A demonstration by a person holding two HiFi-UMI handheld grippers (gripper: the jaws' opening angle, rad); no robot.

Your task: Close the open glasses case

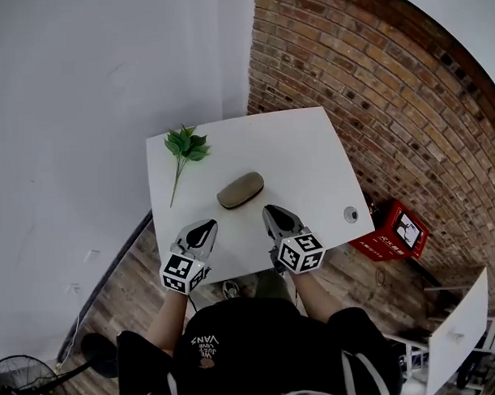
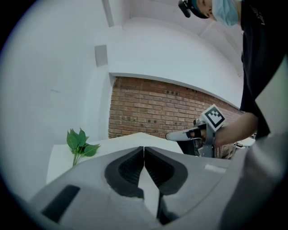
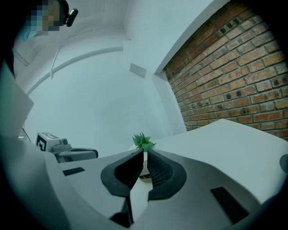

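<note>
The glasses case [image 1: 241, 190] lies near the middle of the white worktop [image 1: 303, 150]. It is a tan oval with its lid down, and from the head view it looks shut, so the task appears done. Neither gripper touches it. The left gripper [image 1: 206, 226] hovers at the near edge, to the near left of the case. The right gripper [image 1: 272, 209] hovers just near and right of it. Each gripper's own view shows its jaws brought together with nothing between the pads. That fits a case which needs no more pressing, and the hands are held clear, probably to leave the lid undisturbed. A green leafy sprig [image 1: 185, 146] lies at the far left of the worktop, well apart from the case. A small round fitting [image 1: 351, 214] sits by the right edge.
</note>
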